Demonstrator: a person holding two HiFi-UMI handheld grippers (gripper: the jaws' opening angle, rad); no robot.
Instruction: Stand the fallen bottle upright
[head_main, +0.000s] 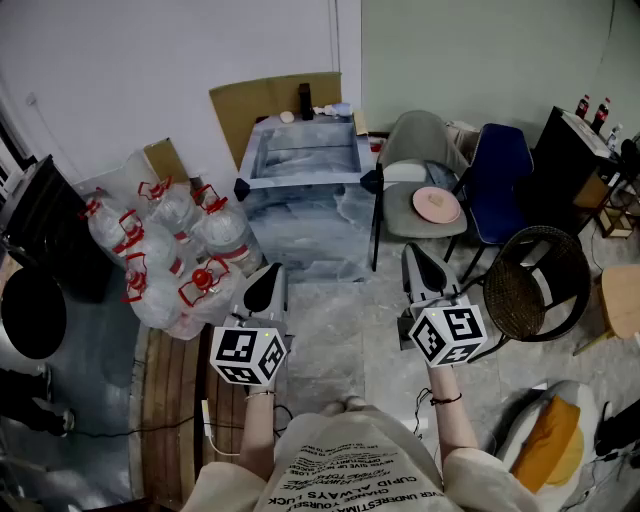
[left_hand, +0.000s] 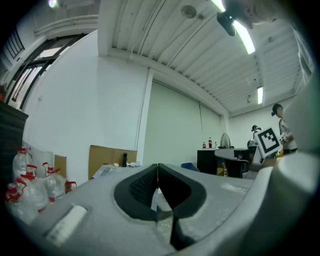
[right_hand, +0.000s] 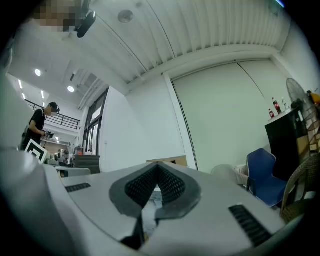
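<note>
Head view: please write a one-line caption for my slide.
Left claw and right claw, both shut and empty, point toward a table; water jugs lie piled at left.

The head view looks steeply down from above the person's shoulders onto both arms and the pale marbled floor (head_main: 340, 340), with the room beyond. The camera on the left gripper (head_main: 268, 274) sits low, close behind its jaws, facing level toward the white wall (left_hand: 75, 110). The camera on the right gripper (head_main: 416, 252) does likewise. All three views catch the brown cardboard sheet (head_main: 275, 100) leaning on that wall. The head and left gripper views share the clear water jugs with red handles (head_main: 160, 250). The head and right gripper views share the blue chair (head_main: 500, 170).
</note>
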